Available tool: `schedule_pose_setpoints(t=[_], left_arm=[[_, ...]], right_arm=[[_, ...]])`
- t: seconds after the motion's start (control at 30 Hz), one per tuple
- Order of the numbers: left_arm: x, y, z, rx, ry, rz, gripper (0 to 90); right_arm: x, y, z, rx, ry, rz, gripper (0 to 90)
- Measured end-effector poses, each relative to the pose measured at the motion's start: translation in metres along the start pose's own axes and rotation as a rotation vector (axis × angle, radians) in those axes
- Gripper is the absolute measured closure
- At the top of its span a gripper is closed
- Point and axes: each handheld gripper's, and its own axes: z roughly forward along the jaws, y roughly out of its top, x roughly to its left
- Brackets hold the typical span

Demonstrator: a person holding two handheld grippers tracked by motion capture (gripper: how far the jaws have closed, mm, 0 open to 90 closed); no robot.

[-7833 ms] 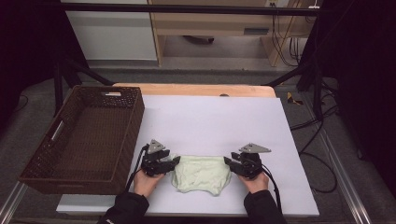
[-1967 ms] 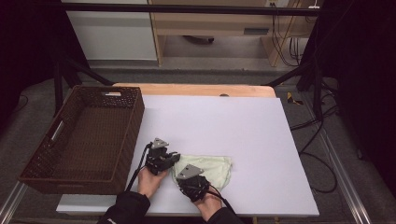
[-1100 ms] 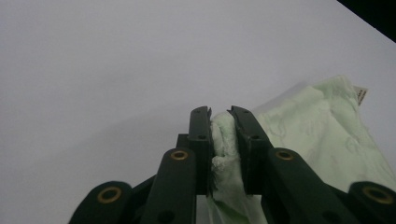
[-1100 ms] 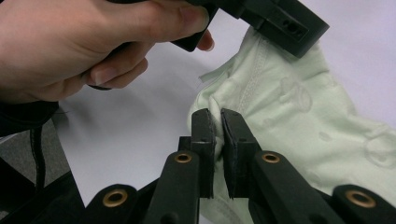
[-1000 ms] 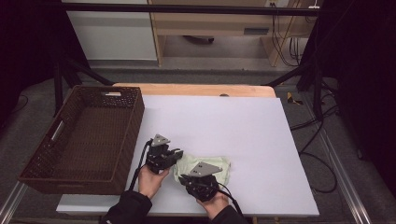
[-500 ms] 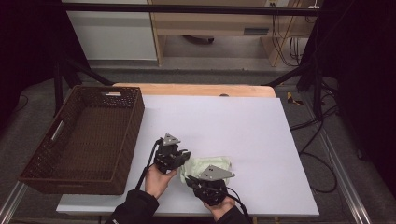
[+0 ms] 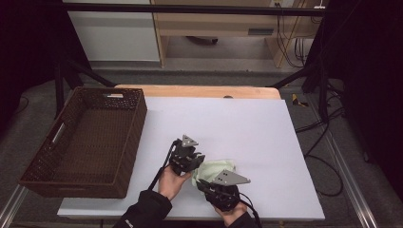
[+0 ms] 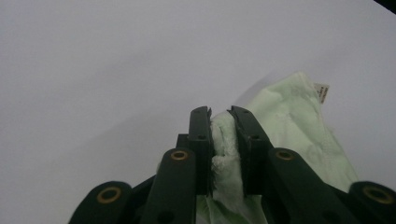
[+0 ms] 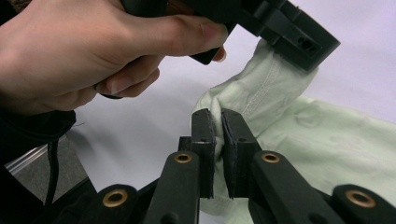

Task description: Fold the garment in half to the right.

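A pale green, soft cloth (image 7: 219, 167) with stitched hems lies bunched on the white table sheet (image 7: 247, 128), caught between the two grippers near the person's edge of the table. A small white label (image 8: 321, 92) sticks out of its far corner, up and to the right of the left gripper's jaws in the left gripper view.

The left gripper (image 8: 220, 133) is clamped on a thick fold of this cloth: in its own view the fabric fills the narrow gap between the two black jaws, and the rest spreads away to the right of them. In the high view the left gripper (image 7: 189, 159) sits just to the left of the cloth, held by the person's left hand (image 7: 172, 180).

The right gripper (image 9: 215, 128) pinches a thin edge of the same cloth, its jaws nearly together with the hem pressed between them. Beyond those jaws the fabric rises in a ridge up to the left gripper's black body, and the left hand (image 9: 93, 51) fills the upper left of that view. In the high view the right gripper (image 7: 219, 189) lies just below the cloth, its grey three-cornered plate (image 7: 230, 177) covering part of the fabric.

Well to the left of the left gripper stands a dark brown woven basket (image 7: 38, 175) with cut-out handles, half off the sheet. Beyond the sheet's far edge a strip of light wooden tabletop (image 7: 199, 91) shows.
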Motion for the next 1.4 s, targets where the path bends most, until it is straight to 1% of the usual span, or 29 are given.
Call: schedule_pose_setpoints(t=[0.17, 0.2, 0.37, 0.53, 0.6, 0.63, 0.67, 0.7, 0.77, 0.8, 0.87, 0.9, 0.97, 1.07, 1.17, 1.2, 1.27, 1.3, 1.33, 1.4], left_arm=[[-0.009, 0.005, 0.006, 0.014, -0.008, 0.021, 77.9], [-0.011, 0.006, 0.007, 0.016, -0.003, 0.029, 77.9], [-0.018, 0.011, 0.016, 0.038, -0.006, 0.043, 77.7], [-0.026, 0.016, 0.026, 0.054, -0.021, 0.048, 77.6], [-0.028, 0.018, 0.029, 0.056, -0.019, 0.051, 77.6], [-0.03, 0.019, 0.03, 0.061, -0.027, 0.051, 77.6], [-0.031, 0.02, 0.032, 0.06, -0.019, 0.053, 77.6], [-0.032, 0.021, 0.033, 0.065, -0.028, 0.055, 77.6], [-0.034, 0.022, 0.036, 0.069, -0.023, 0.061, 77.4], [-0.034, 0.022, 0.038, 0.064, -0.027, 0.055, 77.4], [-0.034, 0.023, 0.041, 0.066, -0.037, 0.052, 77.3], [-0.034, 0.023, 0.042, 0.065, -0.035, 0.057, 77.2], [-0.034, 0.022, 0.045, 0.065, -0.049, 0.044, 76.8], [-0.035, 0.022, 0.05, 0.063, -0.059, 0.042, 76.5], [-0.037, 0.022, 0.053, 0.056, -0.074, 0.03, 76.2], [-0.037, 0.023, 0.053, 0.053, -0.073, 0.03, 76.0], [-0.037, 0.023, 0.055, 0.051, -0.08, 0.027, 75.4], [-0.038, 0.023, 0.056, 0.049, -0.095, 0.022, 74.9], [-0.038, 0.023, 0.057, 0.045, -0.094, 0.028, 73.7], [-0.039, 0.023, 0.059, 0.044, -0.104, 0.02, 70.8]], right_arm=[[-0.006, -0.005, -0.009, -0.017, -0.009, 0.022, 84.6], [-0.006, -0.006, -0.011, -0.019, -0.012, 0.026, 84.6], [-0.01, -0.01, -0.017, -0.04, -0.031, 0.043, 84.6], [-0.014, -0.014, -0.02, -0.043, -0.053, 0.055, 84.4], [-0.016, -0.015, -0.022, -0.045, -0.058, 0.064, 84.4], [-0.016, -0.016, -0.023, -0.044, -0.061, 0.07, 84.4], [-0.017, -0.016, -0.024, -0.043, -0.067, 0.073, 84.4], [-0.018, -0.016, -0.024, -0.046, -0.074, 0.071, 84.4], [-0.019, -0.017, -0.026, -0.042, -0.086, 0.084, 84.4], [-0.02, -0.018, -0.027, -0.046, -0.092, 0.085, 84.4], [-0.021, -0.019, -0.029, -0.04, -0.102, 0.091, 84.3], [-0.022, -0.02, -0.03, -0.036, -0.107, 0.096, 84.3], [-0.024, -0.021, -0.03, -0.03, -0.116, 0.103, 84.2], [-0.026, -0.022, -0.031, -0.022, -0.129, 0.108, 84.0], [-0.027, -0.022, -0.034, -0.02, -0.143, 0.114, 83.8], [-0.027, -0.023, -0.034, -0.019, -0.145, 0.12, 83.8], [-0.028, -0.024, -0.035, -0.013, -0.152, 0.118, 83.7], [-0.029, -0.024, -0.035, -0.01, -0.155, 0.119, 83.7], [-0.03, -0.024, -0.036, -0.004, -0.156, 0.123, 83.6], [-0.031, -0.025, -0.036, 0.0, -0.164, 0.126, 83.4]])
